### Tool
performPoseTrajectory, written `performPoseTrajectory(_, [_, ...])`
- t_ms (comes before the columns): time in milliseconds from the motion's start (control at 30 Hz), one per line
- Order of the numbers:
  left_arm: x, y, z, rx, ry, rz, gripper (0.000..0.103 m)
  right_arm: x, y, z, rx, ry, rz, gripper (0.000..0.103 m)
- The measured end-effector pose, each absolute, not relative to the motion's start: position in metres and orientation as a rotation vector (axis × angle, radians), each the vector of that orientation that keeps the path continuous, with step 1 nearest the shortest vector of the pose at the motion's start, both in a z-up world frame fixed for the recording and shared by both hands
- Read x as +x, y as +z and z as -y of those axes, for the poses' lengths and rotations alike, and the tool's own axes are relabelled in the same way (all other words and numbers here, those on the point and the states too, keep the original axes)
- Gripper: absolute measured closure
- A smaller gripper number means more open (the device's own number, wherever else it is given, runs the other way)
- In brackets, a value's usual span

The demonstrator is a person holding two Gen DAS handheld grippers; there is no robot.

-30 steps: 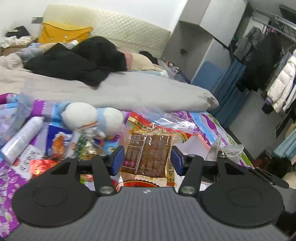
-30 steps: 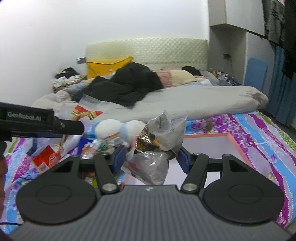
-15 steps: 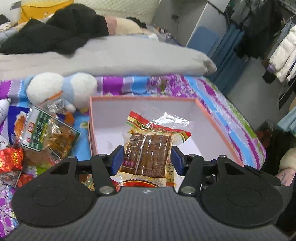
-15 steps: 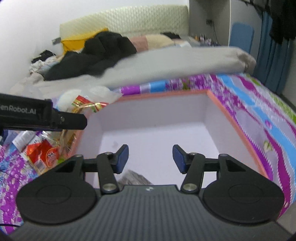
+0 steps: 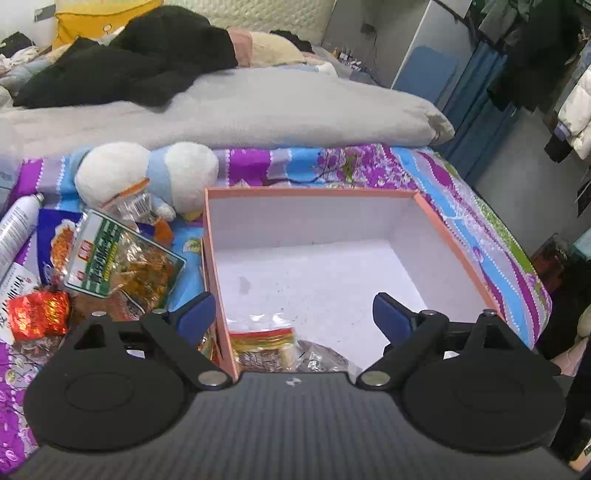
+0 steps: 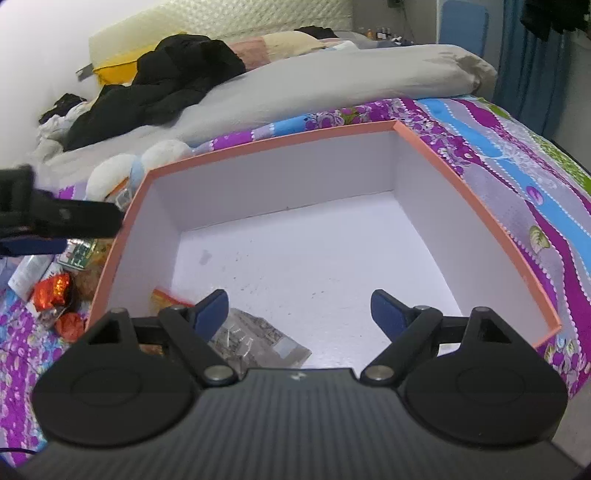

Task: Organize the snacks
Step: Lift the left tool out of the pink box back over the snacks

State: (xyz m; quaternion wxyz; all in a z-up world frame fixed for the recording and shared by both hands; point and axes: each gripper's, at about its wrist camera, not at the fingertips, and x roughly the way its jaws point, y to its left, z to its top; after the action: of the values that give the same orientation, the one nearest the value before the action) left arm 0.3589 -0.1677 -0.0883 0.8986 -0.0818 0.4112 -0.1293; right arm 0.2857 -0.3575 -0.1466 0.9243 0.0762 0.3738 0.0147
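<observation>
Bed with a patterned sheet, a box and loose snacks on it

The bed [image 5: 461, 192] wears a purple, blue and green flowered sheet. An orange-rimmed white box [image 5: 450, 236] sits directly on it. Left of the box lie a plush toy [image 5: 122, 173], a green-labelled snack bag [image 5: 122, 266], a red foil packet [image 5: 37, 310] and a white spray can [image 5: 16, 229]. Behind them a grey duvet [image 5: 277, 110] stretches across the bed, with black clothing [image 5: 140, 70] heaped on it and a yellow pillow [image 5: 92, 18] at the head.

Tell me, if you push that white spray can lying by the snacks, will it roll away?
Probably. The white spray can is round and lies on its side, so a sideways push should roll it. The snack packets beside it and the soft bedspread might stop it soon.
</observation>
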Motion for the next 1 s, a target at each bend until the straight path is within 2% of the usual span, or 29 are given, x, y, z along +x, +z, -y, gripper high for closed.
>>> performPoseTrajectory(567, [0.275, 0.011, 0.110, -0.160, -0.222, -0.696, 0.006, 0.233, -0.059, 0.324, 0.125, 0.006, -0.635, 0.017])
performPoseTrajectory(1000, [0.194, 0.038, 0.050, -0.169, -0.180, -0.625, 0.005, 0.181, -0.026, 0.274, 0.063, 0.038, -0.566, 0.017])
